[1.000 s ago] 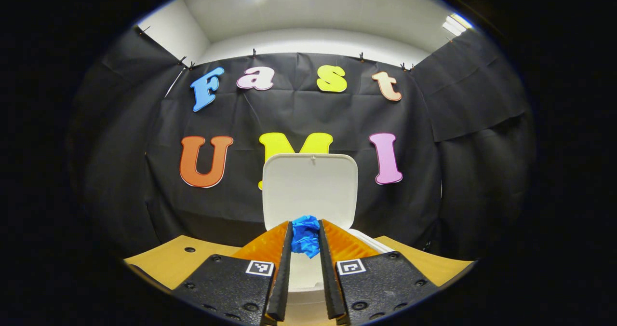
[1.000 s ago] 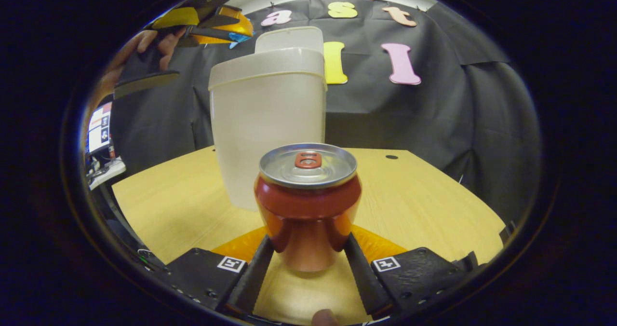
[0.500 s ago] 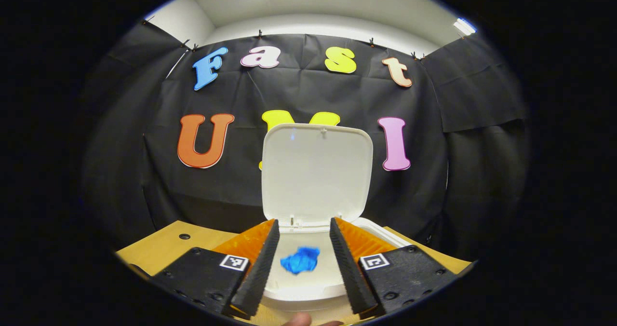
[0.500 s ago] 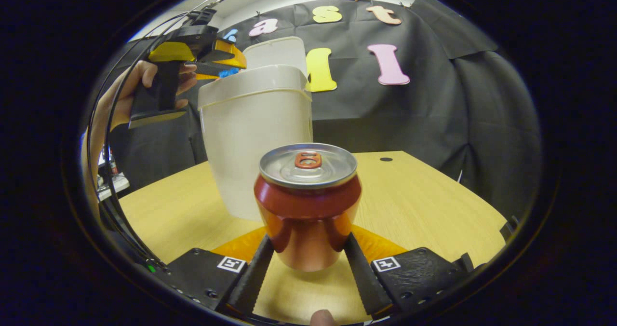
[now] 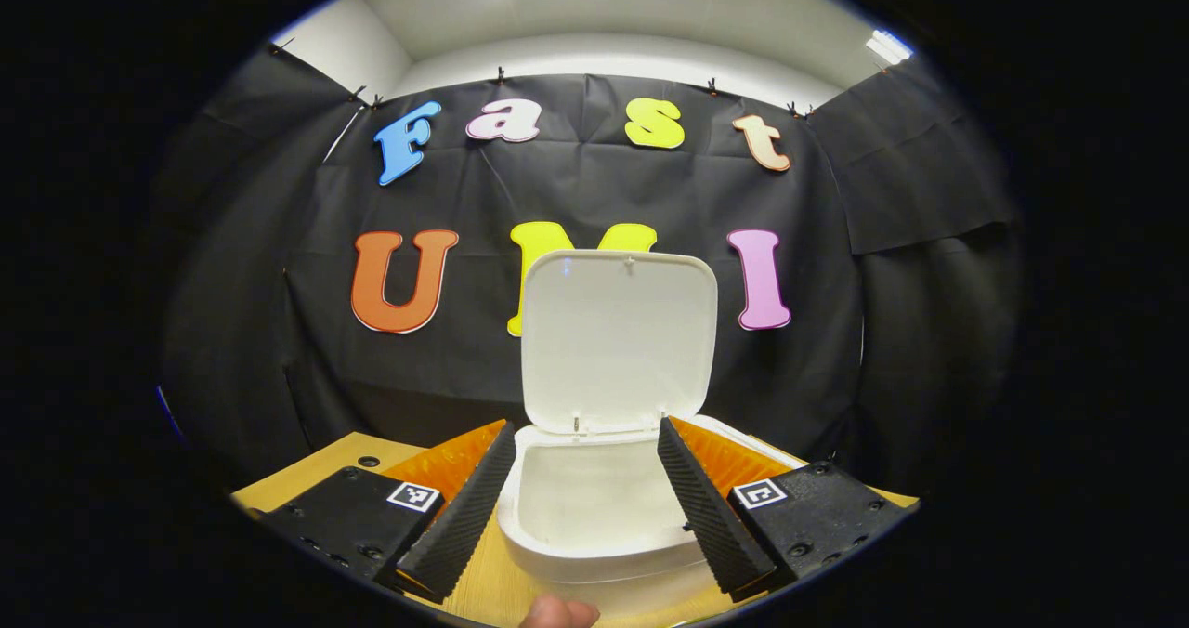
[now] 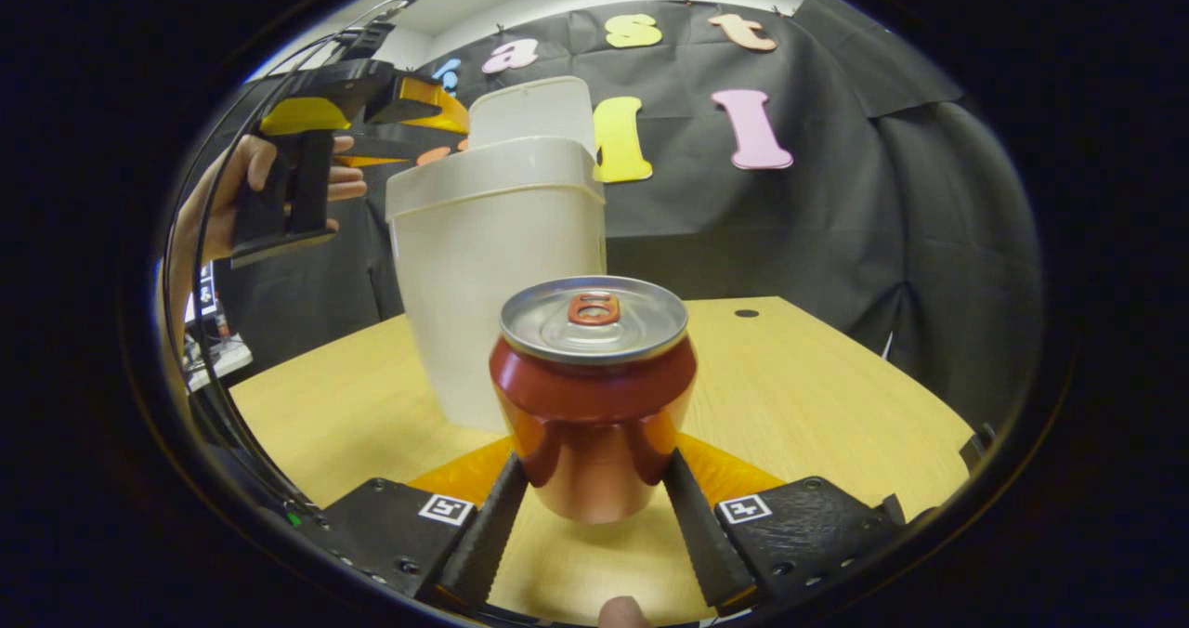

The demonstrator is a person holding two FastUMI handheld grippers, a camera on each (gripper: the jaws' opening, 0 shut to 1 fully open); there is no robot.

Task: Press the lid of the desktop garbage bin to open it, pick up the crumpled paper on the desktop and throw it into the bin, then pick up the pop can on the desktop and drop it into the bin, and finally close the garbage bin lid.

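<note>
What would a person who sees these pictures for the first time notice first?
In the right gripper view, the red pop can sits front and centre, gripped between the jaws of the right gripper just above the wooden table. Behind it stands the white garbage bin with its lid upright. In the left gripper view, the left gripper hangs with jaws spread over the bin's mouth.

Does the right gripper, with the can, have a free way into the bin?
Probably yes: the lid stands open, though the left gripper hovers beside the bin rim and may crowd the right gripper.
</note>
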